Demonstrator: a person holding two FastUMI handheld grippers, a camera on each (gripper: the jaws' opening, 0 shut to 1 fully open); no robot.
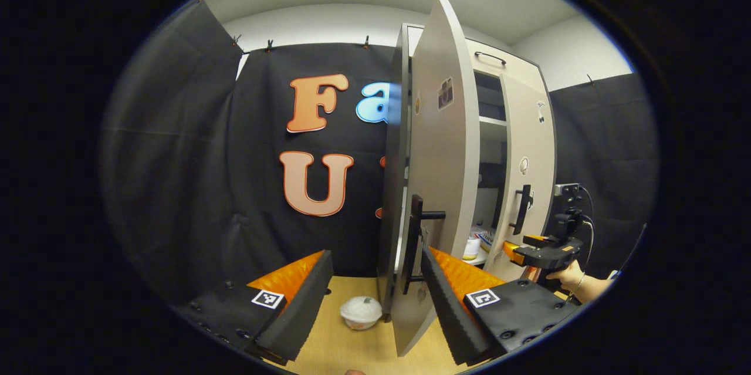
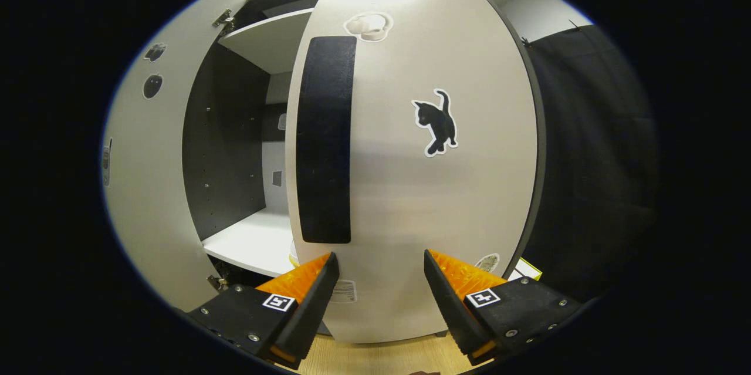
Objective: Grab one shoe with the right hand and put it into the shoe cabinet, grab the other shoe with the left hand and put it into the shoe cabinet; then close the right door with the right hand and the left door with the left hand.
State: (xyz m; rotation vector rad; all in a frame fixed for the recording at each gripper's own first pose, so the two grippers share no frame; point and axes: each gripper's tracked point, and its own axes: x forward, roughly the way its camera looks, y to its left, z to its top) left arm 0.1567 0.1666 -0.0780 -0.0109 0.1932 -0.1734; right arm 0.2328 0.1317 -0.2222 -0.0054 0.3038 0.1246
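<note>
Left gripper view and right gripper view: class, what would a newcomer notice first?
In the left gripper view, the pale cabinet's left door juts edge-on at centre, its black bar handle between the open left gripper fingers. In the right gripper view, a black cat sticker marks the pale right door.

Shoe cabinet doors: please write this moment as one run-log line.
phase: closing doors | left door: ajar, left gripper open at its handle | right door: almost closed, right gripper open before it

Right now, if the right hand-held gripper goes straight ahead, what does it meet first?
Most likely the outer face of the pale cabinet right door, which stands close ahead of the open right hand-held gripper, beside the door's black vertical handle pad. Exact depth is unclear.
</note>
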